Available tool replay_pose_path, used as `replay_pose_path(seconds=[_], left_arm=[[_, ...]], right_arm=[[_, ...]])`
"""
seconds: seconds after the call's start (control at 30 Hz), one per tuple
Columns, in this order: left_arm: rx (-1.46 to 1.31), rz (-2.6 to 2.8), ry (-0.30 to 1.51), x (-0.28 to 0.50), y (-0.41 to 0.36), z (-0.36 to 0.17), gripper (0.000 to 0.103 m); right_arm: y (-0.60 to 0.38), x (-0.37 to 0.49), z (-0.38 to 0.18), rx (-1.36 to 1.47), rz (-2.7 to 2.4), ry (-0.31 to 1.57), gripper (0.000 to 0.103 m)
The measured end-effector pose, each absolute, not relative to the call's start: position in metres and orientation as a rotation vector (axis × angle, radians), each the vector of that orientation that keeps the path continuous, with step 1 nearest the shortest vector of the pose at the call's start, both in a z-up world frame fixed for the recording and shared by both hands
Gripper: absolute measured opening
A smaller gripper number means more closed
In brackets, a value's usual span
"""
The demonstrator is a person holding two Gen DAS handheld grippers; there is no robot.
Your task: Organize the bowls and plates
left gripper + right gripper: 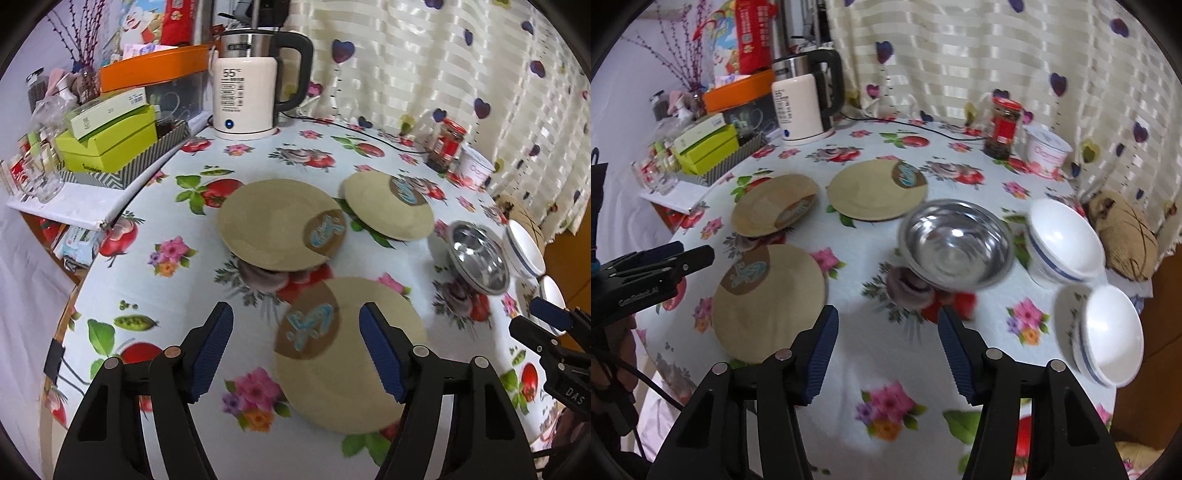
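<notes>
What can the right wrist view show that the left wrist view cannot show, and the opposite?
Only the right wrist view shows the nearer white blue-striped bowl whole and the full brown lump by the curtain. Only the left wrist view shows the white shelf edge under the green boxes. Both share three round tan plates, the steel bowl, the white kettle and the red-lidded jar.

Both views are taken from above the near edge of the table (184, 280), angled steeply down and across it toward the curtained far edge. The left wrist view is set nearer the left edge, the right wrist view nearer the right. The three plates, steel bowl (956, 245) and kettle (251, 85) are shared.
</notes>
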State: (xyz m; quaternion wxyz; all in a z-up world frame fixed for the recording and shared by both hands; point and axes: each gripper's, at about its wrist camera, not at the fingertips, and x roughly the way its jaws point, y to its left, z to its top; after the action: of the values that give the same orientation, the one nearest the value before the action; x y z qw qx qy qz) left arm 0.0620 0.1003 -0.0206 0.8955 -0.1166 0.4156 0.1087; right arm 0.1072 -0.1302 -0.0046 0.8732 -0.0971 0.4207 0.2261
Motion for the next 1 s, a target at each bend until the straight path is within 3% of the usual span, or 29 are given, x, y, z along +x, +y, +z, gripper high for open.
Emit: replay_pose_path(seconds=[0.27,0.4,0.6,1.0], left_arm=[[-0.269,0.261,0.86,0.083,0.14,-0.029,0.064],[-0.287,0.261,0.869,0.097,0.159,-0.037,0.055],[-0.339,0.237,0.887,0.119,0.186,-0.054,0.043],[-0.475,0.214,0.907,0.152,0.224,-0.08,0.043]], right_arm=[[-0.088,0.137,-0.007,-0.23,0.531,0.89,0.048],[-0.065,0.156,-0.012,-0.235,0.561,0.9,0.045],[-0.033,0.186,-0.029,-0.221,0.605,0.953,0.032],[0.011,0.231,-0.068,-0.123,0.673,1.082,0.029]])
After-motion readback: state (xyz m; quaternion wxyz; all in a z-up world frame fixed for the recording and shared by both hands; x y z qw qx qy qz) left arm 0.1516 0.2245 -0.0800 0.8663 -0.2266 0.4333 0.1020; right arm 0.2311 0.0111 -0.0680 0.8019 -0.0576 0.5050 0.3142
